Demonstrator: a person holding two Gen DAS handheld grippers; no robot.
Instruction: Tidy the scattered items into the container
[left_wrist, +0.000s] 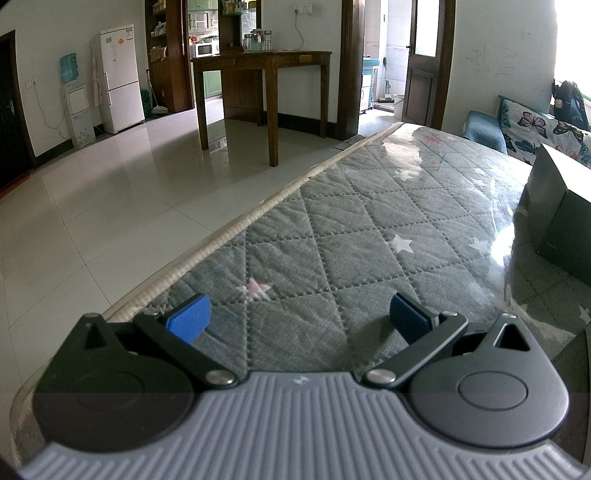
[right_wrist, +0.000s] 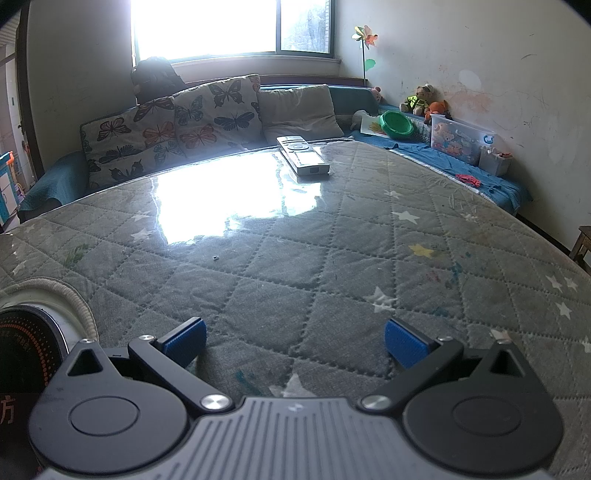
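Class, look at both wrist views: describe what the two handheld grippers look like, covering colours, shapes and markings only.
The left gripper and right gripper look alike: a ribbed grey body bearing a small pale logo, two round black hubs, black linkage arms with silver pivot pins, and blue ridged pads on the fingers. No cables, hands or sleeves show.

The table cover (right_wrist: 295, 266) is grey with a quilted diamond pattern and small stars, mostly white, one yellow at 3 o'clock and one pink (left_wrist: 255, 287) in the left view. Its edge trim (left_wrist: 229, 236) is cream. Both grippers, left (left_wrist: 299, 317) and right (right_wrist: 295, 338), have blue ribbed pads (left_wrist: 189, 320) on black arms, over a grey ribbed body. The box (left_wrist: 554, 206) at 3 o'clock is dark green. The remotes (right_wrist: 303, 155) at 12 o'clock are silver-white. The cushions (right_wrist: 173, 129) show butterflies in black and orange on beige. The bowl (right_wrist: 397, 124) at 1 o'clock is green. The sofa cover (right_wrist: 461, 162) is blue. The fridge (left_wrist: 118, 77) is white.
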